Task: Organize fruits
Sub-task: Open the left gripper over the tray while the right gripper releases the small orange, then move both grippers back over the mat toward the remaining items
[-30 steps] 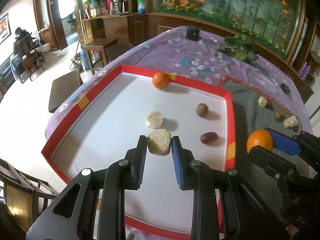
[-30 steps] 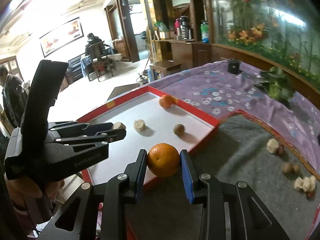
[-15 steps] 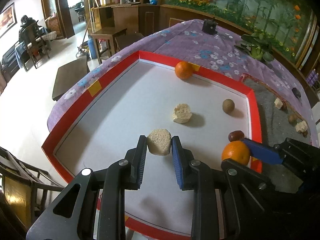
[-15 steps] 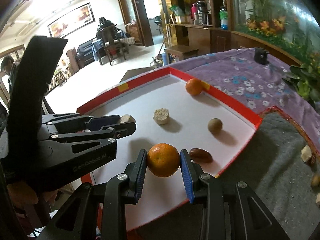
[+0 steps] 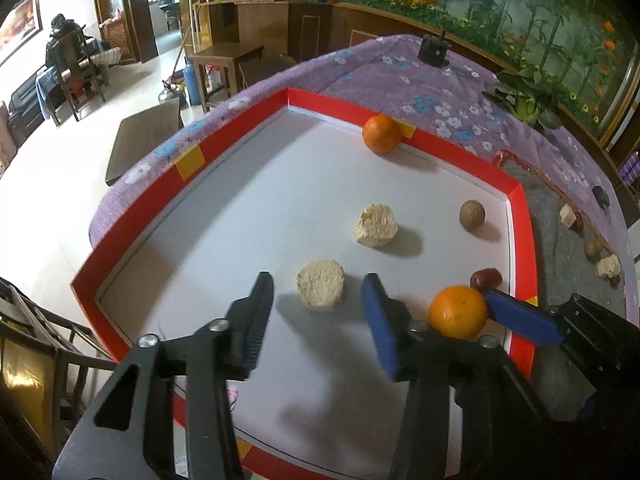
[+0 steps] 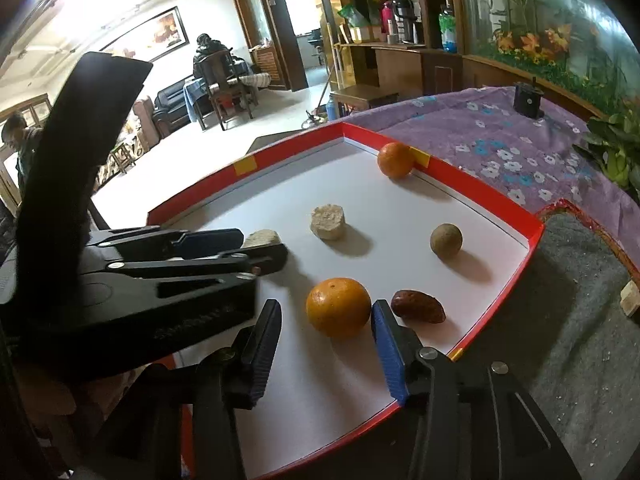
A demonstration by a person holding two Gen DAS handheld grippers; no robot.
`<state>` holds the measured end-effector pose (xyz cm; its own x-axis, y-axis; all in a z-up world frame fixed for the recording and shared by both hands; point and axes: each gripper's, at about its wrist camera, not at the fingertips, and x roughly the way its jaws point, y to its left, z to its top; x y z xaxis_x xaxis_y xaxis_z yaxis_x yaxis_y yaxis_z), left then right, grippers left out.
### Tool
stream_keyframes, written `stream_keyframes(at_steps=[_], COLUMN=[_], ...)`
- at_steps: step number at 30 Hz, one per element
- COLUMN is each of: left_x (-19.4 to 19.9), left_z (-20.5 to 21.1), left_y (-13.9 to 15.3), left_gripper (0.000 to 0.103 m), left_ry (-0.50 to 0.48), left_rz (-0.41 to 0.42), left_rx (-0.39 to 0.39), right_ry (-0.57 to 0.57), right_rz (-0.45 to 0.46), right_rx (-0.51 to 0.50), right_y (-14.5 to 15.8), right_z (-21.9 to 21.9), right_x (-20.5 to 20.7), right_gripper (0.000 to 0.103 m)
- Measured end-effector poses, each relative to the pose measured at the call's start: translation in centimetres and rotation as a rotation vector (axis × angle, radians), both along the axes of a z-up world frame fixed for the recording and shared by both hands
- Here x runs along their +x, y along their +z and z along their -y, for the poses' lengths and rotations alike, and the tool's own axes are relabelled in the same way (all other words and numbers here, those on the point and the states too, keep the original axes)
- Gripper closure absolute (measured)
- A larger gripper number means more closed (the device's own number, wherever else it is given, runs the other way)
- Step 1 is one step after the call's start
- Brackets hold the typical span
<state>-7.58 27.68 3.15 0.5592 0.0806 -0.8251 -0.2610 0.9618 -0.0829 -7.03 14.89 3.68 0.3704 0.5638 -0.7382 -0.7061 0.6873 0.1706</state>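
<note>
Tilting down over tray (image 5: 520, 224); both jaws just opened, fruit released.

A purple floral tablecloth (image 5: 404, 80) fills the upper right, bearing a small black box (image 5: 433, 49). A seated person (image 6: 208, 50) occupies the upper left background.

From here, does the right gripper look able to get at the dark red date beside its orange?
Probably yes: the date lies uncovered on the tray, just right of the open right gripper, whose blue finger stands between it and the released orange.
</note>
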Motion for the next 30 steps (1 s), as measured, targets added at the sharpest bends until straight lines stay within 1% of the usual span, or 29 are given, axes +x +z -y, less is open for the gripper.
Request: stream_keyframes(at_steps=[1, 3, 4, 5, 9, 12, 14, 18, 19, 20, 22, 23, 25, 26, 27, 28, 30], left_x=[-0.1, -0.1, -0.1, -0.2, -0.1, -0.1, 0.1, 0.6, 0.8, 0.8, 1.3, 1.4, 1.8, 2.0, 2.3, 2.4, 2.8], left_z=[0.0, 0.0, 0.0, 0.1, 1.0, 2.2, 3.3, 6.1, 7.2, 7.8, 9.9, 10.7, 12.3, 13.0, 14.1, 14.8, 16.3], left_y=[0.3, 0.8, 1.1, 1.4, 2.2, 3.1, 3.7, 4.4, 4.7, 4.8, 5.0, 5.0, 5.1, 5.1, 5.0, 5.0, 5.0], left_gripper=[0.055, 0.046, 0.038, 0.037, 0.037, 0.037, 0.037, 0.037, 0.037, 0.037, 0.037, 0.037, 0.037, 0.037, 0.037, 0.037, 0.037], left_ry=[0.009, 0.021, 0.025, 0.029, 0.014, -0.007, -0.026, -0.088, -0.113, -0.126, -0.167, -0.185, -0.219, -0.233, -0.253, -0.266, -0.294], left_rz=[0.009, 0.022, 0.029, 0.042, 0.062, 0.087, 0.101, 0.112, 0.117, 0.119, 0.126, 0.125, 0.119, 0.117, 0.113, 0.111, 0.11], left_rx=[0.005, 0.015, 0.017, 0.019, 0.025, 0.029, 0.025, 0.02, 0.016, 0.015, 0.009, 0.004, -0.009, -0.014, -0.013, -0.012, -0.009], right_ry=[-0.005, -0.009, -0.009, -0.012, -0.05, -0.073, -0.117, -0.168, -0.213, -0.213, -0.276, -0.276, -0.346, -0.365, -0.365, -0.407, -0.427], right_rz=[0.015, 0.026, 0.026, 0.031, 0.066, 0.081, 0.101, 0.117, 0.125, 0.125, 0.127, 0.127, 0.122, 0.119, 0.119, 0.11, 0.107], right_rx=[0.005, 0.017, 0.017, 0.024, 0.04, 0.034, 0.039, 0.051, 0.054, 0.054, 0.052, 0.052, 0.049, 0.049, 0.049, 0.048, 0.048], right_y=[0.6, 1.3, 1.3, 1.6, 3.0, 3.4, 4.1, 4.8, 5.1, 5.1, 5.2, 5.2, 5.0, 4.9, 4.9, 4.8, 4.7], right_z=[0.2, 0.6, 0.6, 0.9, 2.8, 3.7, 5.8, 8.0, 9.8, 9.8, 12.5, 12.5, 15.4, 16.4, 16.4, 18.3, 19.2], right_x=[-0.3, -0.6, -0.6, -0.7, -1.5, -1.7, -1.9, -2.0, -1.9, -1.9, -2.0, -2.0, -2.1, -2.1, -2.1, -2.0, -2.0], right_gripper=[0.058, 0.058, 0.058, 0.058, 0.054, 0.054, 0.054, 0.051, 0.051, 0.051, 0.05, 0.05, 0.05, 0.05, 0.05, 0.05, 0.05])
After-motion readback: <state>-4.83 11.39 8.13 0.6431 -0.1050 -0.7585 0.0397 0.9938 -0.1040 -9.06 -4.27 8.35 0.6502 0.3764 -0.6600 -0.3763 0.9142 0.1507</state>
